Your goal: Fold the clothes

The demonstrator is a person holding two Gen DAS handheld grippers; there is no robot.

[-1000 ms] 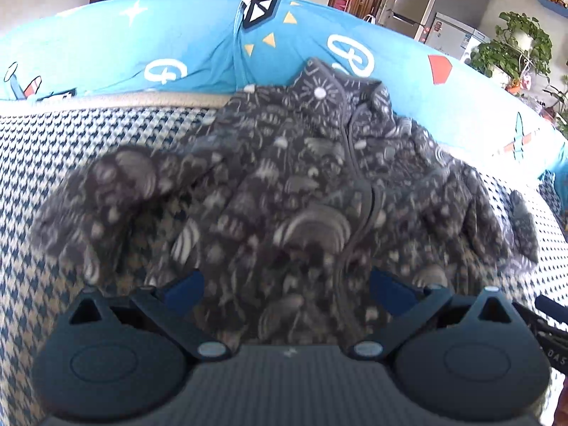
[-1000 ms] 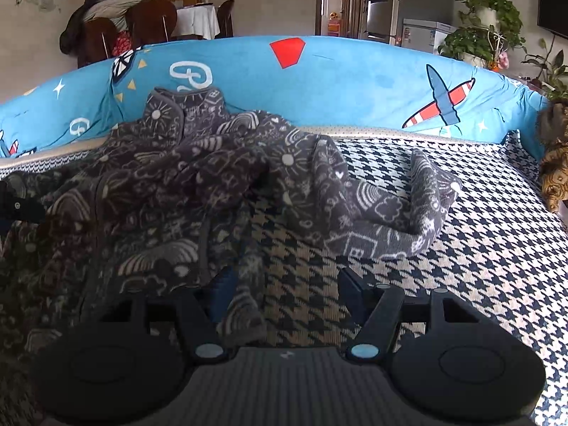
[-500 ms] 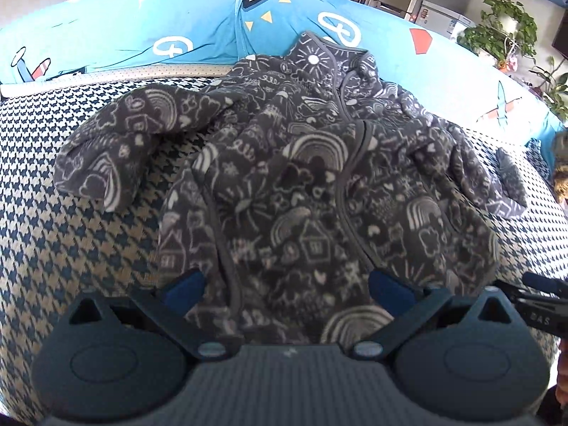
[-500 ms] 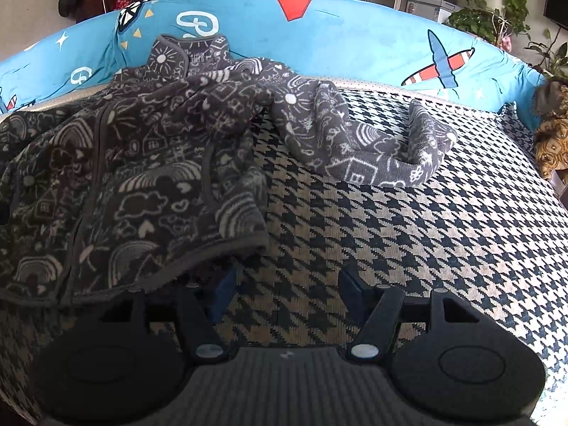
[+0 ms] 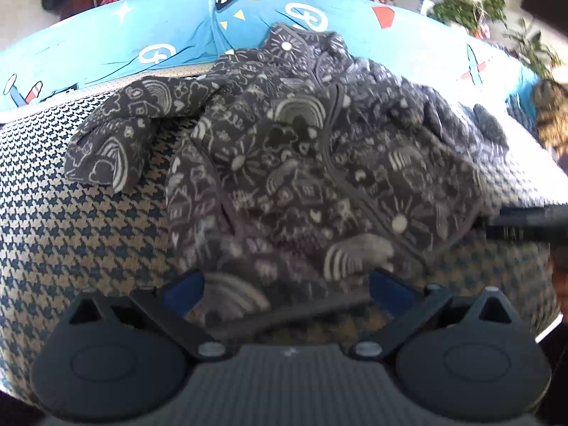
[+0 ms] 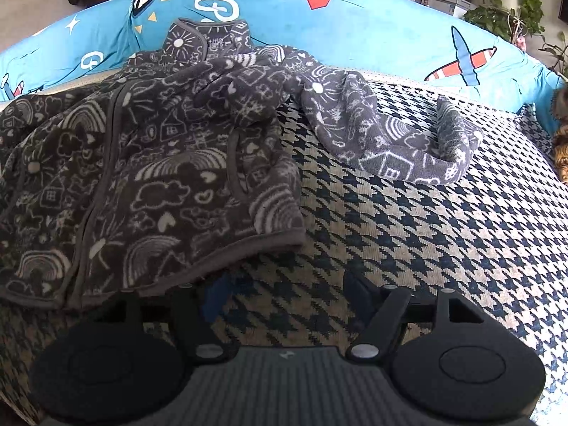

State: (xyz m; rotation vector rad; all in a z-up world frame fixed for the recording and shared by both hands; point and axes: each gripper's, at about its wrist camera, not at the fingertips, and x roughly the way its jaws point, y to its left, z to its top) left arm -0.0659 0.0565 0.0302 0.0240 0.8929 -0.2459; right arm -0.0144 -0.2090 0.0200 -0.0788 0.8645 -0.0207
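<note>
The soft, floppy dark-grey doodle-print fleece jacket looks best pinched at its thick near hem, where the left gripper gapes and the right gripper is opening, empty.

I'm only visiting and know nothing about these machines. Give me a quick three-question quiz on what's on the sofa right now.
1. True or false: the grey patterned jacket is already folded into a neat square.
2. What pattern covers the seat that the jacket lies on? A) stripes B) houndstooth C) plain
3. Fill in: the sleeve in the right wrist view lies stretched out toward the ____ of that picture.

Key
1. False; it lies spread out and rumpled.
2. B
3. right
</note>
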